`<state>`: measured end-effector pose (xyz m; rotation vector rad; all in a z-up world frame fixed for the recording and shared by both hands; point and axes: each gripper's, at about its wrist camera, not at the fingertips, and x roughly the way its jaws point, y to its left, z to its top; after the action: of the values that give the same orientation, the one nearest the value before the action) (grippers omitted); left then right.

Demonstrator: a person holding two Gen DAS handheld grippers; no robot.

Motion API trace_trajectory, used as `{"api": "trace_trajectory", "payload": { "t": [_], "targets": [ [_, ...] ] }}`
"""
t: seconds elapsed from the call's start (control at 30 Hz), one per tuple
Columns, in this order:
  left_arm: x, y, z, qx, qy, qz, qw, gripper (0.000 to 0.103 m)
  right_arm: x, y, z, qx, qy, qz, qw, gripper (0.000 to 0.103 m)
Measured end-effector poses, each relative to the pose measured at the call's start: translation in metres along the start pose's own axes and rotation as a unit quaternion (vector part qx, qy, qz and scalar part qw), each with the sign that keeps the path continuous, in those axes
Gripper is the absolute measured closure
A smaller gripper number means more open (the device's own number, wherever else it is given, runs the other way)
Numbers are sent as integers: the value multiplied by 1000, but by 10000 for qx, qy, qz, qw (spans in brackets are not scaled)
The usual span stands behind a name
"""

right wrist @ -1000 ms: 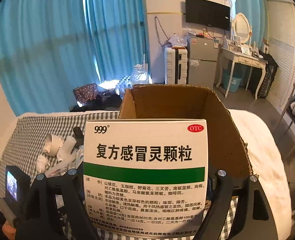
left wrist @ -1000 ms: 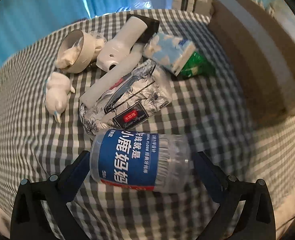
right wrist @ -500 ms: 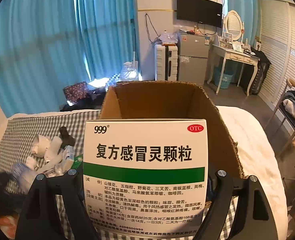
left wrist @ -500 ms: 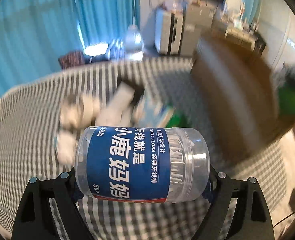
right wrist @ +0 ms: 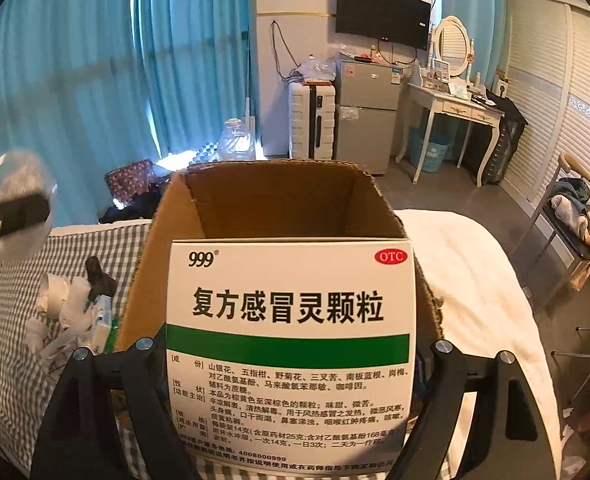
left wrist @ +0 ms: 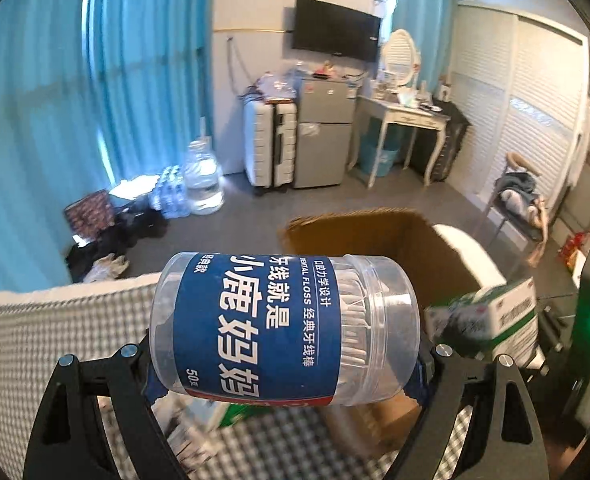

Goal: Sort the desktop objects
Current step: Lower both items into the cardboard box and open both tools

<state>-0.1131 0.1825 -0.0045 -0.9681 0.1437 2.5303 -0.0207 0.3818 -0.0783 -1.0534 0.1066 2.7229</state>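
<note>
Left gripper [left wrist: 285,354] is clamped on a floss jar [left wrist: 285,326], held sideways, ends against the two pads, blue label facing the camera. In the left view the jar is seen raised above the checked cloth [left wrist: 35,320], with the open carton [left wrist: 395,236] at 1 o'clock behind it. Right gripper [right wrist: 291,354] is clamped on a medicine box [right wrist: 291,344], held upright, white face with a green band toward the camera; the box is gripped by its two side edges. In the right view the carton [right wrist: 279,200] is directly behind the box at 12 o'clock, top open, inside not visible past the box. The medicine box [left wrist: 491,316] is also seen from the left view at 3 o'clock, just beside the carton's near wall. The jar [right wrist: 13,204], blurred, is seen from the right view at 9 o'clock, above the cloth [right wrist: 11,320]. A pile of small white items [right wrist: 71,316] is left on the cloth at 8 o'clock, just beside the carton's left wall; individual pieces cannot be told apart. A white blanket [right wrist: 463,280] lies at 3 o'clock of the carton.
</note>
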Motion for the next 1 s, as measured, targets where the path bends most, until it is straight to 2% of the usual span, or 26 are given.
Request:
{"api": "trace_trajectory", "payload": {
  "t": [0.17, 0.37, 0.5, 0.6, 0.8, 1.0],
  "targets": [
    [42, -34, 18, 228, 118, -235, 9994, 14, 10, -6, -2, -105, 95, -30, 9999, 21],
    [81, -66, 18, 315, 362, -541, 9974, 14, 25, -10, -9, -111, 207, 48, 9997, 21],
    [92, -80, 18, 362, 400, -668, 9963, 11, 29, -7, -15, -202, 181, 63, 9996, 19],
    [90, -82, 20, 315, 304, -673, 9968, 5, 27, -5, -16, -318, 82, -31, 9995, 13],
    [72, -66, 25, 132, 141, -561, 9982, 5, 12, -4, -13, -217, -106, 36, 9997, 13],
    [35, -34, 24, -132, -160, -300, 9993, 3, -8, -3, -4, -130, -301, -26, 9995, 12]
  ]
}}
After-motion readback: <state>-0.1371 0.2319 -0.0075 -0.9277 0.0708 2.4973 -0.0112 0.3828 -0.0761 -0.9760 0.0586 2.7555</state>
